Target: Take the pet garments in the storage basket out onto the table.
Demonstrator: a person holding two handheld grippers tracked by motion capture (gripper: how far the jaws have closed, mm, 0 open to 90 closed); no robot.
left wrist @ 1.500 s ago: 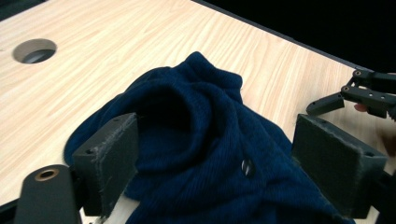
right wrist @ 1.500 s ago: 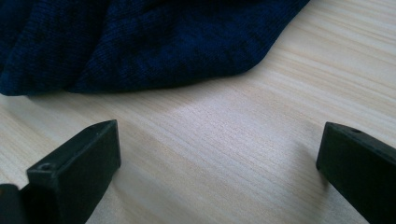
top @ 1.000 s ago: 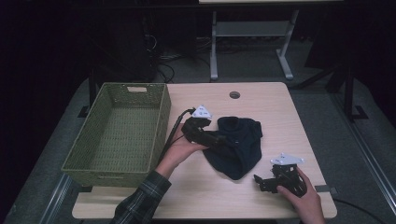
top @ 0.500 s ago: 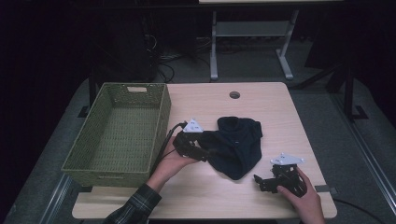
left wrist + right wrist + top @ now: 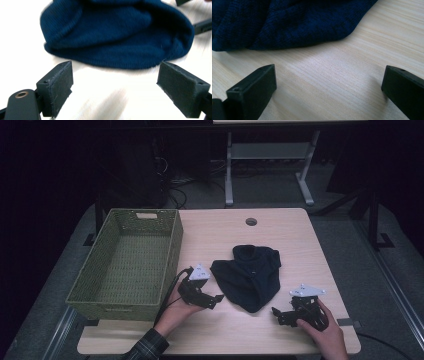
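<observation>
Just ahead of my left gripper (image 5: 216,298), jaws wide and empty, lies the knit hat (image 5: 248,275) on the table (image 5: 295,240). It looks soft, light and limp; I would pinch its folded near edge. My right gripper (image 5: 276,312), also wide, sits beside its other edge.

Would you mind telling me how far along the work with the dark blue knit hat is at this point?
It looks early. The hat lies crumpled on the table, apart from both claws. In hand: the left claw points at the hat's near edge with jaws open, and the right claw rests open beside it. Neither grips it yet. The green basket beside them holds nothing, so gripping and any moving probably remain.
</observation>
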